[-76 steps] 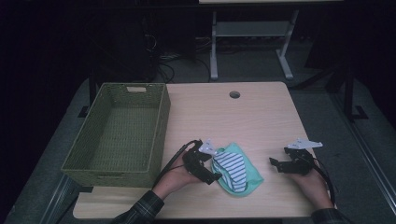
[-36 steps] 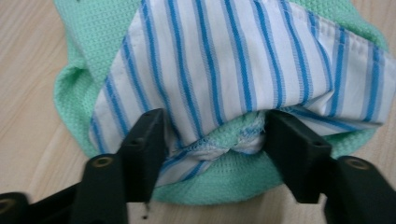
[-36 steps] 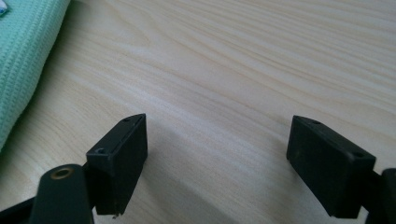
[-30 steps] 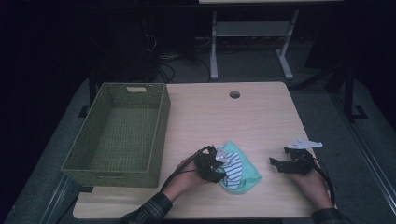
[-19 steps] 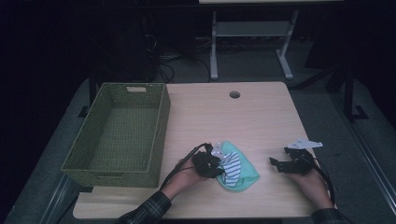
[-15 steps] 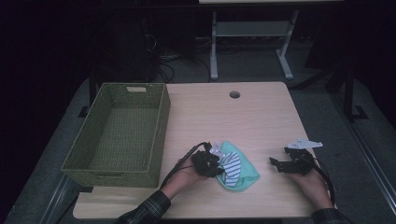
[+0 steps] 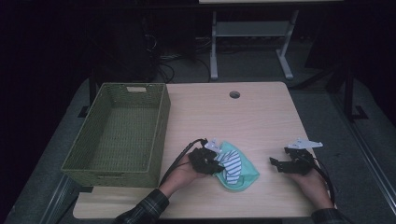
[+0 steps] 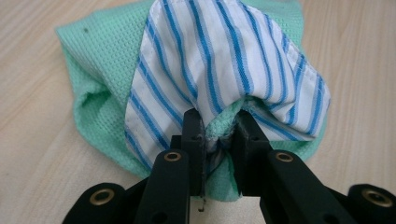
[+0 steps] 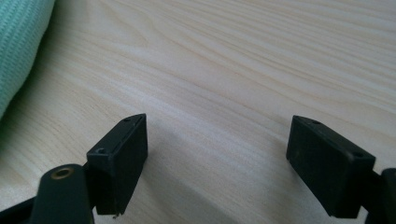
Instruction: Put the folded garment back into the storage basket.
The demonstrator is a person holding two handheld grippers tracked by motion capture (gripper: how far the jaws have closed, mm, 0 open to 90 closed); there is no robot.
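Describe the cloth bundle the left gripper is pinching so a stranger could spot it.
On the wooden table, right of the green basket, lies a mint-green cloth. The blue-and-white striped cloth sits on top of it, pinched by the left gripper.

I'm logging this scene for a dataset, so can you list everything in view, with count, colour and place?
Table: one, light wood, centre, with a round hole near its far edge.
Basket: one, green woven, empty, on the table's left end.
Green cloth: one, mint waffle weave, near edge of the table, bunched.
Striped cloth: one, white with blue stripes, lying on the green cloth.
Stand: one, pale metal, on the dark floor beyond the table.
Left gripper: one, black, jaws just closed on a fold of both cloths.
Right gripper: one, black, jaws open over bare table right of the cloths.
Sleeves: two, plaid, bottom edge.
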